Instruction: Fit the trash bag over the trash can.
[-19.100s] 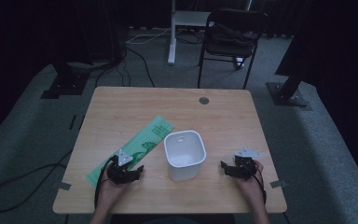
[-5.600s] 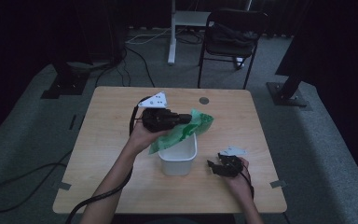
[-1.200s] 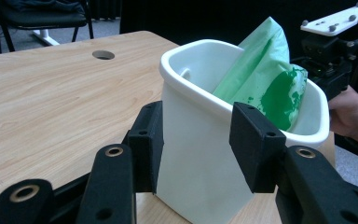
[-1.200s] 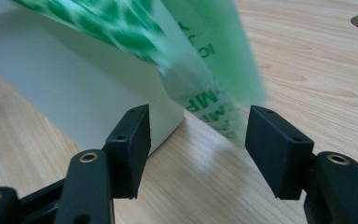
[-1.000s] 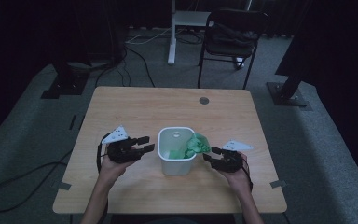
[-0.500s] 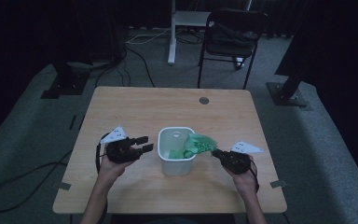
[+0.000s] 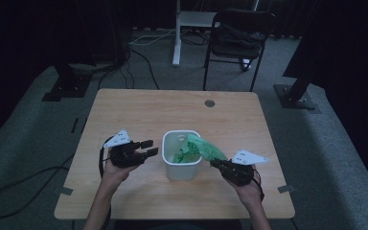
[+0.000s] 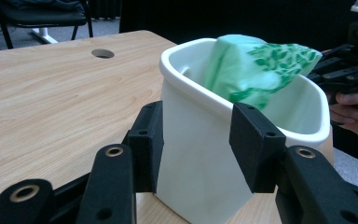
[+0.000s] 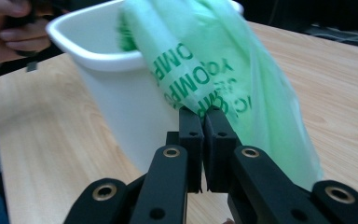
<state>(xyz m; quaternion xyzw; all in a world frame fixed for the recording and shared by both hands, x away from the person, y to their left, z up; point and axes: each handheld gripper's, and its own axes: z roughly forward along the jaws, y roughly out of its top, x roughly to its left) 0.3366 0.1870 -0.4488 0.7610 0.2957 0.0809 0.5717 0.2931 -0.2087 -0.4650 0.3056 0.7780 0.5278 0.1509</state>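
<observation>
Right claw [image 9: 203,116], just closed, pinches the one green bag [image 9: 223,70], lifted since; left claw [image 8: 200,135] open beside the one white bin [image 8: 200,158], mid-bench [image 7: 139,110].

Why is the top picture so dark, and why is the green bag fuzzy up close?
High view: the room is dim, and the table is the only bright patch. Right gripper view: the bag sits close to the lens, so it and the bin look soft. Left gripper view: the bin looks sharper and brighter.
</observation>
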